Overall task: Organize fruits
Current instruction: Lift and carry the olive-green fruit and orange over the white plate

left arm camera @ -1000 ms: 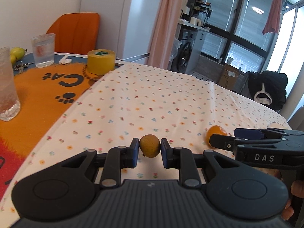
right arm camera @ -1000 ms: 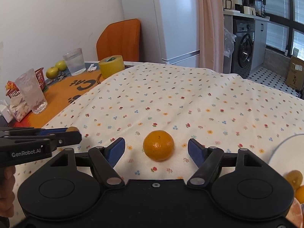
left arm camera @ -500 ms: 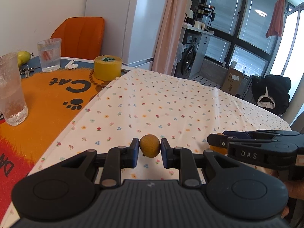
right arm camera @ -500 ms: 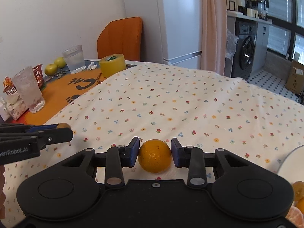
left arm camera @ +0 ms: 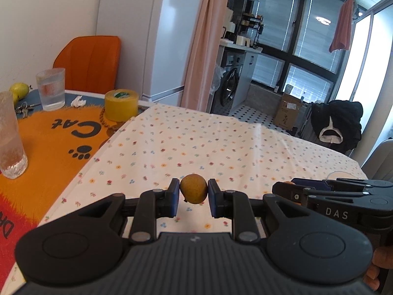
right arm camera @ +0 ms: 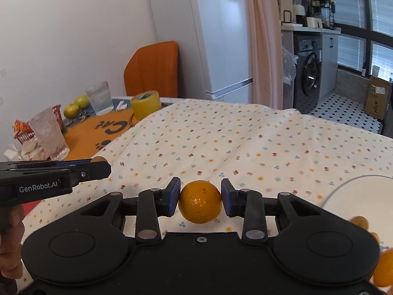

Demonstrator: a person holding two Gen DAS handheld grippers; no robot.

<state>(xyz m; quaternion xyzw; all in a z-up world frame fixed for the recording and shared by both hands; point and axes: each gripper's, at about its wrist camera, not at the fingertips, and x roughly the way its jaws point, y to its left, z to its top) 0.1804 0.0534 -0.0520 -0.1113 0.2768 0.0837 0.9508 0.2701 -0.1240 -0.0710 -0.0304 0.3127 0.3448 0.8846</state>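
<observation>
My left gripper is shut on a small brownish-yellow fruit, held above the flowered cloth. In the right wrist view my right gripper is shut on an orange mandarin, lifted off the cloth. Seen from the right wrist, the left gripper pokes in at the left with the small fruit at its tip. The right gripper shows side-on at the right of the left wrist view. A white plate with orange fruit pieces sits at the lower right.
On the orange cat mat stand two glasses, a yellow tape roll, keys and green-yellow fruits. A red basket and an orange chair lie beyond. A hand holds the left gripper.
My right gripper closed on the mandarin and lifted it off the cloth. Both grippers have risen; the left one still holds its small fruit.
</observation>
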